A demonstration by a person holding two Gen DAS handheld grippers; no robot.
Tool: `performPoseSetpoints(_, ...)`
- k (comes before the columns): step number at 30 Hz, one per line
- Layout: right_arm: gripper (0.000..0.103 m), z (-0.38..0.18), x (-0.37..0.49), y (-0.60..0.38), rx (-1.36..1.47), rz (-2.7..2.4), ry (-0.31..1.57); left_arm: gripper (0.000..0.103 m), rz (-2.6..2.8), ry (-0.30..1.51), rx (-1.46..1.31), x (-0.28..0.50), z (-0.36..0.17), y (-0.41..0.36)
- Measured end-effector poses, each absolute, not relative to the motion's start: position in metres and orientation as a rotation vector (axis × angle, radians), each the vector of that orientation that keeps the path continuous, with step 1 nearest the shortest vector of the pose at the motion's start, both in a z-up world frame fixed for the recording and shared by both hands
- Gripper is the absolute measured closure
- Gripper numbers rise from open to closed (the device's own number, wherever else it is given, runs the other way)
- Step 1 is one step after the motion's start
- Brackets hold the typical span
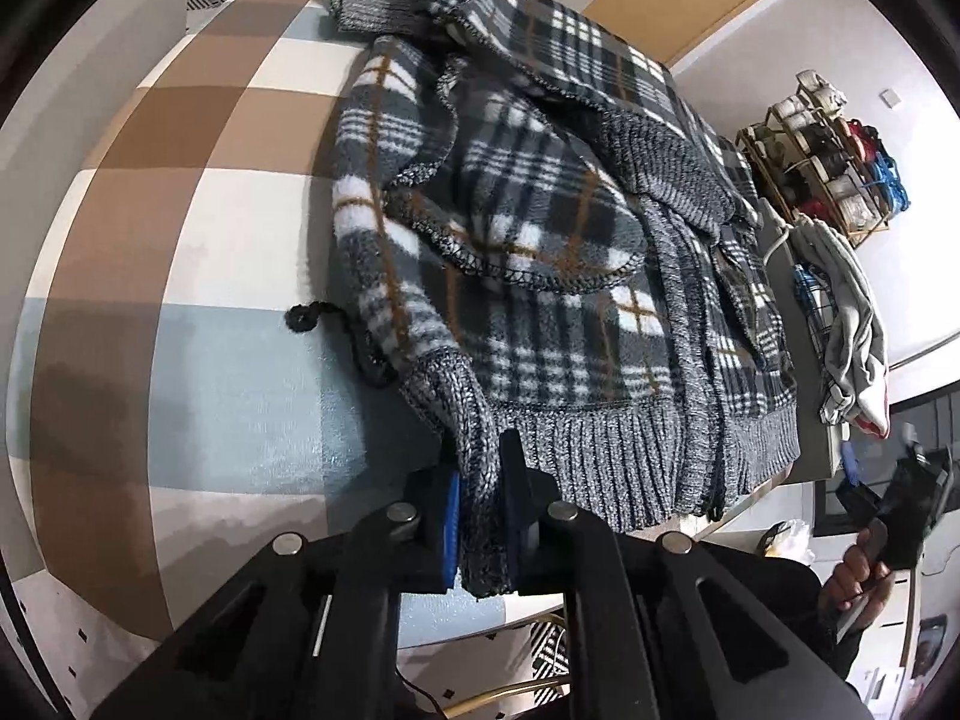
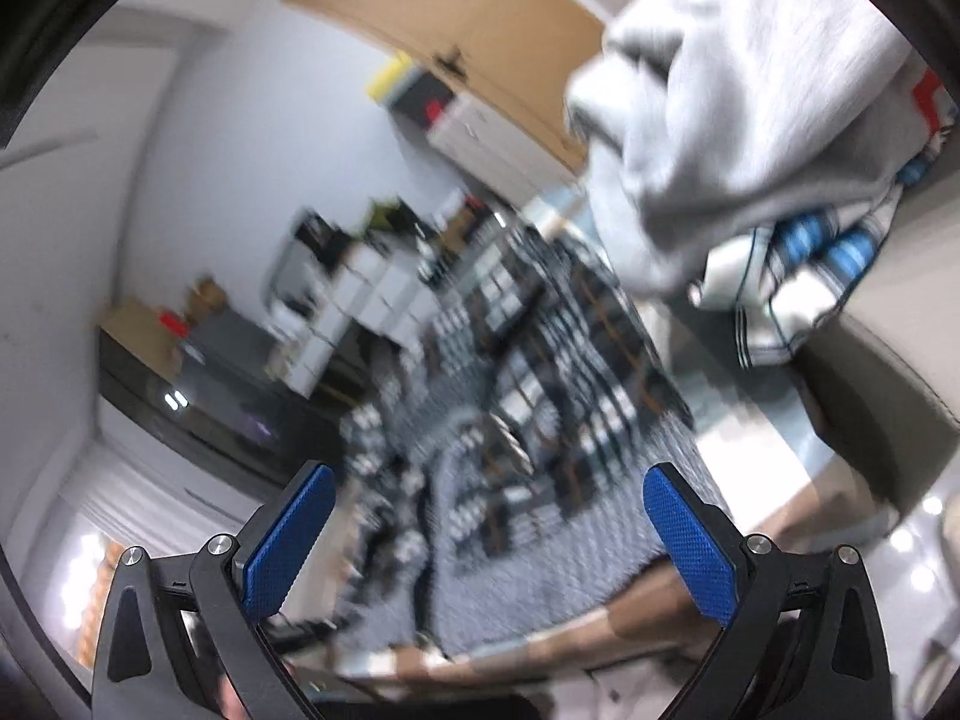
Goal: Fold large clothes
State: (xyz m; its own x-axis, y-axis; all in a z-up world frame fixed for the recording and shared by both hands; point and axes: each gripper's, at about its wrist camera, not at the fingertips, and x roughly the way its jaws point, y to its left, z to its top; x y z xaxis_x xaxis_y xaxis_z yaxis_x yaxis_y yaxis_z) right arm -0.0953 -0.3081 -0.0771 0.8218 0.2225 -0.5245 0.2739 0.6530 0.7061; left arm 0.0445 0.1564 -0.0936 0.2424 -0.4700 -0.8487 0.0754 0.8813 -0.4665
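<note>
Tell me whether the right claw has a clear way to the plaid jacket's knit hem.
Probably yes. The right claw is open and empty, aimed at the plaid jacket, with nothing between them. The view is blurred, so its distance is unclear. The left claw already grips one knit corner.

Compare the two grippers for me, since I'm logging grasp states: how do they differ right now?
The left gripper is shut on the plaid sweater's grey knit cuff; the right gripper stands open and holds nothing. The left one sits low at the checked table's edge in a sharp view; the right one is off the sweater, and its view is blurred. Both have black fingers with blue pads.
</note>
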Motion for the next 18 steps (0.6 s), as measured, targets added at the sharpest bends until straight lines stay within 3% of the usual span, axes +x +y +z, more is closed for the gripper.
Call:
performPoseSetpoints(7,0.0,-0.107,-0.059,-0.301,0.802,-0.062,0.872,0.097,-0.417,1.246,-0.445,0.044,-0.089,0.159)
performPoseSetpoints(18,0.0,-0.129,-0.039,-0.303,0.621,-0.223,1.024,0.097,-0.435,1.269,-0.456,0.046,-0.092,0.152)
